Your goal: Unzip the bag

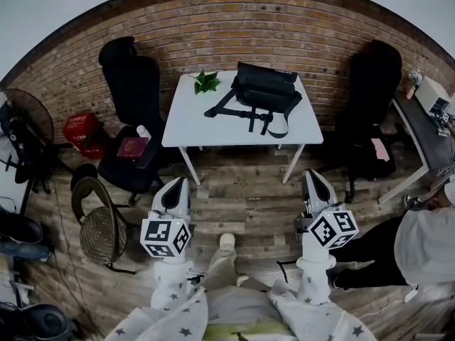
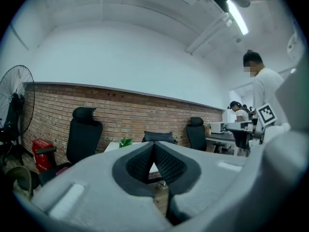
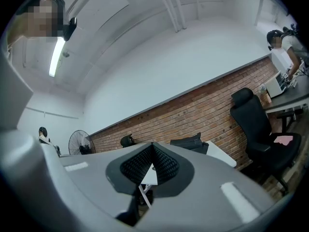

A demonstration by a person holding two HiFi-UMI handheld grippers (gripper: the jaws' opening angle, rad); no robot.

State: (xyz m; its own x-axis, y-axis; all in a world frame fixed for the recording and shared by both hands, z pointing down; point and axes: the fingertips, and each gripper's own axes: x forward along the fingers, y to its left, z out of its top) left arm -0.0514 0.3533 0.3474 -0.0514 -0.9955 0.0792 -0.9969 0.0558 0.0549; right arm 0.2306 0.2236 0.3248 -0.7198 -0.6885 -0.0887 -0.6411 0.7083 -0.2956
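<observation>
A black bag (image 1: 264, 93) with loose straps lies on the white table (image 1: 192, 123) against the brick wall; it also shows as the bag (image 2: 158, 137) in the left gripper view and the bag (image 3: 189, 143) in the right gripper view. My left gripper (image 1: 178, 183) and right gripper (image 1: 312, 174) are held over the wooden floor in front of the table, well short of the bag. Both are shut with nothing between their jaws, and both point level toward the table. The left gripper (image 2: 154, 143) and the right gripper (image 3: 152, 145) show their ribbed pads meeting at the tips.
A small green plant (image 1: 206, 82) sits at the table's left rear. Black office chairs (image 1: 134, 94) stand on both sides. A fan (image 1: 28, 119) and a red box (image 1: 82, 133) stand at the left, a desk (image 1: 426, 130) with a person (image 1: 426, 244) at the right.
</observation>
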